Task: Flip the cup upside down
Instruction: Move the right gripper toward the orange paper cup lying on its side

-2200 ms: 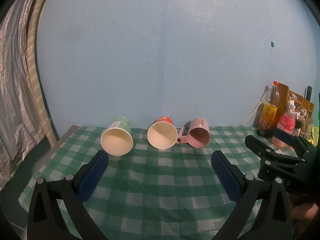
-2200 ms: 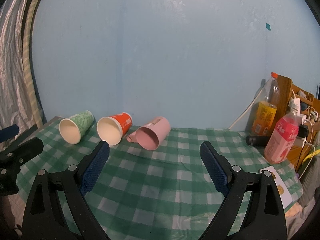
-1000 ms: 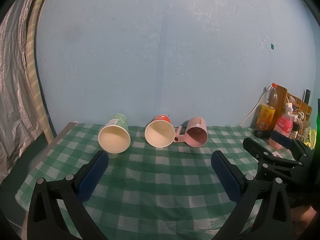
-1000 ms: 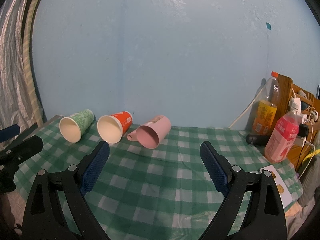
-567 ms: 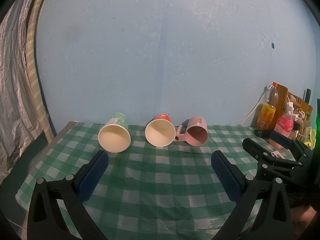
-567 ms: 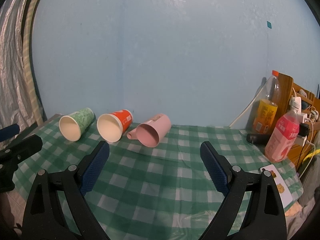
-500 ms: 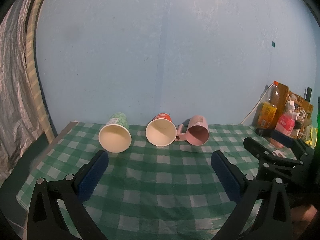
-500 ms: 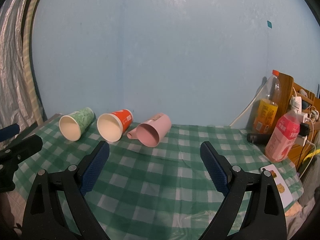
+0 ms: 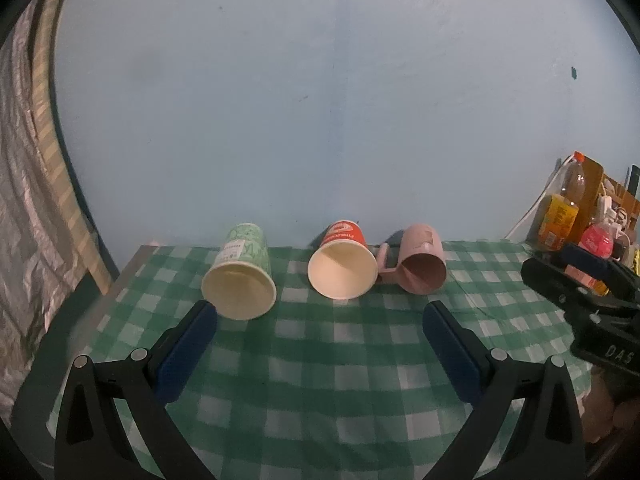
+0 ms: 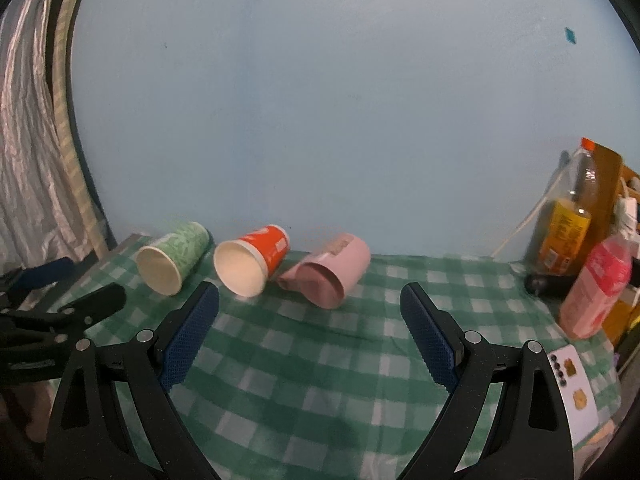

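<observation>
Three cups lie on their sides in a row at the back of the surface (image 9: 320, 380), which carries a green-and-white checked cloth. All three mouths face toward my cameras.

- Green paper cup (image 9: 240, 276) (image 10: 172, 258): leftmost, set apart from the other two.
- Red paper cup (image 9: 343, 266) (image 10: 250, 266): middle, pale inside visible.
- Pink mug (image 9: 420, 270) (image 10: 330, 276): rightmost, just beside the red cup. In the left wrist view its handle points toward the red cup; I cannot tell whether the two touch.

Left hand-held gripper (image 9: 320, 348): jaws spread wide, nothing between the blue pads, held over the near part of the cloth, short of the cups. The green cup sits just past its left pad in the left wrist view. It also shows at the left edge of the right wrist view (image 10: 60, 312).

Right hand-held gripper (image 10: 310, 328): jaws likewise wide apart and empty, facing the pink mug and red cup from short of them. It shows at the right edge of the left wrist view (image 9: 588, 292).

Right end of the surface: an orange-label bottle (image 10: 568, 224) and a pink bottle (image 10: 600, 288) stand near the wall. A white card (image 10: 574, 392) lies at the near right corner.
</observation>
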`<state>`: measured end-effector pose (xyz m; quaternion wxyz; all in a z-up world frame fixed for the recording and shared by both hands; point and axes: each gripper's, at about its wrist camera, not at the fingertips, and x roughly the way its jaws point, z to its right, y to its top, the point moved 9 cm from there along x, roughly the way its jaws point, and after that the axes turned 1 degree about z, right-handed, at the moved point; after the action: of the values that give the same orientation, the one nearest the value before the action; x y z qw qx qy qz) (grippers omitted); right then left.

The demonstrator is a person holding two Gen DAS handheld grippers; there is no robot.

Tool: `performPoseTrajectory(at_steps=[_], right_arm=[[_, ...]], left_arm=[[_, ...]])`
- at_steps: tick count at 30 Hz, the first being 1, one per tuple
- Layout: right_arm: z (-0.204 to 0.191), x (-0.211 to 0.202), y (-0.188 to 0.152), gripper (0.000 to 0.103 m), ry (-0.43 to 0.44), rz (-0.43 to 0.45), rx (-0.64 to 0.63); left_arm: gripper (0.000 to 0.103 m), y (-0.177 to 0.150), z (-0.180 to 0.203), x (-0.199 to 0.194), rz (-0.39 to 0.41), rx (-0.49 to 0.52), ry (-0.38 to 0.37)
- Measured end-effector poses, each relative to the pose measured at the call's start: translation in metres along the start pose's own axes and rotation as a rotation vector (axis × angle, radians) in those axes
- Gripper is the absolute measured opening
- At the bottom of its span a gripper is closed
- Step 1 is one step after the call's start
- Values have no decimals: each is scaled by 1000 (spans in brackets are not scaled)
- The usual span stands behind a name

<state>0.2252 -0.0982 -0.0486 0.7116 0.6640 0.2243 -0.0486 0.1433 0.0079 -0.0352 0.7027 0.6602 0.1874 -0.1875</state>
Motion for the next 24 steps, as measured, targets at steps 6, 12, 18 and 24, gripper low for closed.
performPoseTrajectory(at_steps=[6,12,18,24], right_arm=[[4,19,24,91,53,-36,9],[11,42,45,91,94,-94,34],[17,71,61,91,128,-157,45],[19,105,64,91,156,-245,52]], left_arm=[[103,23,8,26,-71,37,-15],[103,45,18,56,-138,38,-51],[103,53,31,93,-217,54,-56],[103,54,37,126,-264,82,-38]])
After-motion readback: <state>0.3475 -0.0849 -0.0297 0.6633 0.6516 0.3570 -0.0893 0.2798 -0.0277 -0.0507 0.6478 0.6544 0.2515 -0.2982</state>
